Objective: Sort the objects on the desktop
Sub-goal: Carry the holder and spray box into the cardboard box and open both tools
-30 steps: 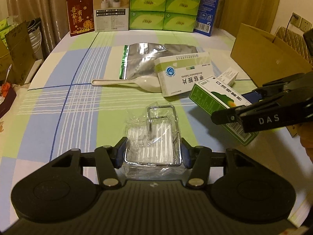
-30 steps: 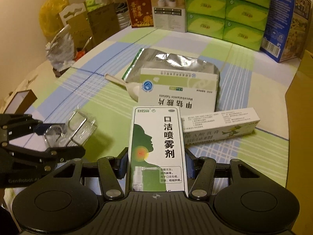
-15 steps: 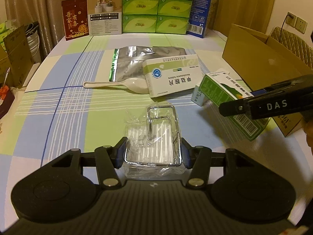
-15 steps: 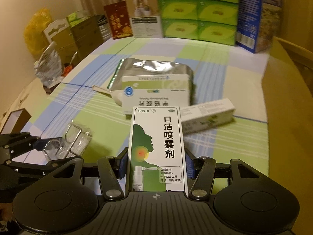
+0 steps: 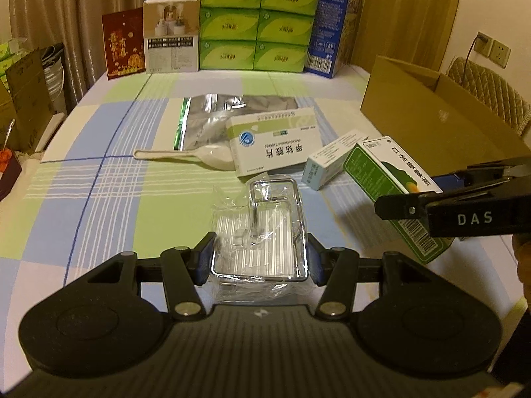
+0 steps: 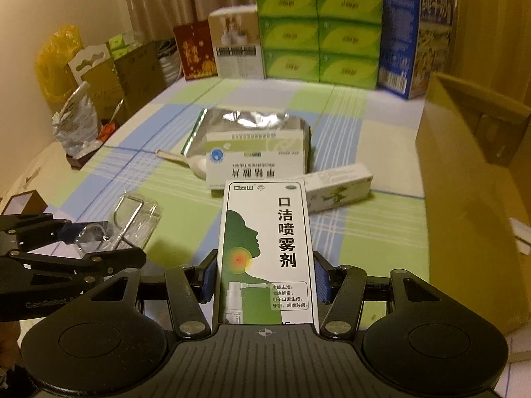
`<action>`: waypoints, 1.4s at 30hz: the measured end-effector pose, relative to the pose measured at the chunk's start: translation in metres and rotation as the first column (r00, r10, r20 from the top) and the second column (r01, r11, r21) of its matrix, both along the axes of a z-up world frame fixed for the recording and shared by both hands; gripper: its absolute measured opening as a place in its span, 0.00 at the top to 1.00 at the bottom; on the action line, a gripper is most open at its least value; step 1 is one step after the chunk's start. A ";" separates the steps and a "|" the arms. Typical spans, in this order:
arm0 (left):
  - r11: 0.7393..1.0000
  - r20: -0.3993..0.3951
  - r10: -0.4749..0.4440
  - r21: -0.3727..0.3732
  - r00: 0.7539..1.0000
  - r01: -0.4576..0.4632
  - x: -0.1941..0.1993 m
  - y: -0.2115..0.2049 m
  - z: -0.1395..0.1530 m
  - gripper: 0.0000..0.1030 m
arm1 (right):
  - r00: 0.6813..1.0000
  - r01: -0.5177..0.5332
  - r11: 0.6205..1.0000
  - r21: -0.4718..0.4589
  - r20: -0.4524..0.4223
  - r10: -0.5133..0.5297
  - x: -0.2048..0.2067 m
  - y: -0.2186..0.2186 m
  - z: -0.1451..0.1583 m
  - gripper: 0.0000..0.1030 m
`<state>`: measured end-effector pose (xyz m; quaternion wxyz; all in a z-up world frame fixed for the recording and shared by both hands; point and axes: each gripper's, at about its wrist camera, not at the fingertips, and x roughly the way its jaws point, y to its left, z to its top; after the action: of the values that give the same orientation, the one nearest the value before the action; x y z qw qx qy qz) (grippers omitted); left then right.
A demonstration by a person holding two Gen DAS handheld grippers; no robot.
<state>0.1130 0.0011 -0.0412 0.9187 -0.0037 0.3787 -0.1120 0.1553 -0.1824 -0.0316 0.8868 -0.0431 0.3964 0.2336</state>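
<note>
Over the last second I have lifted both loads clear of the checked tablecloth (image 5: pixel 99 179) and pulled back, so the clutter at twelve o'clock looks farther off; my guess is both pieces are headed for the open brown cardboard box (image 5: pixel 431 122) at two o'clock. My left gripper (image 5: pixel 259 258) is clamped on the chrome wire rack in clear plastic wrap (image 5: pixel 262 232). My right gripper (image 6: pixel 265 282) is clamped on the tall green-and-white throat-spray carton (image 6: pixel 265 248). The white-and-green tablet box (image 5: pixel 275 146), white plastic scoop (image 5: pixel 189 157) and silver foil pouch (image 5: pixel 212 116) lie unsorted.
</note>
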 end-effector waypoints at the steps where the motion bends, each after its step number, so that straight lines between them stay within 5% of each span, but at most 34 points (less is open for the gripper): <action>1: 1.000 0.006 0.001 0.000 1.000 -0.001 -0.002 -0.001 0.003 0.52 | 1.000 0.004 1.000 0.003 0.004 -0.004 -0.002 -0.001 0.002 0.49; 22: 0.999 0.101 -0.017 -0.041 0.995 0.021 -0.055 -0.046 0.080 0.52 | 0.992 0.088 0.995 0.055 0.081 -0.092 -0.059 -0.054 0.073 0.49; 42: 0.989 0.135 -0.130 -0.049 0.982 0.138 -0.066 -0.131 0.110 0.52 | 0.961 0.214 0.976 0.050 0.167 -0.220 -0.089 -0.158 0.115 0.49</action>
<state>0.0467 -0.1298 0.0685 0.9316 0.0027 0.3132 -0.1845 0.0665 -0.3408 0.0831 0.9385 -0.0052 0.3171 0.1368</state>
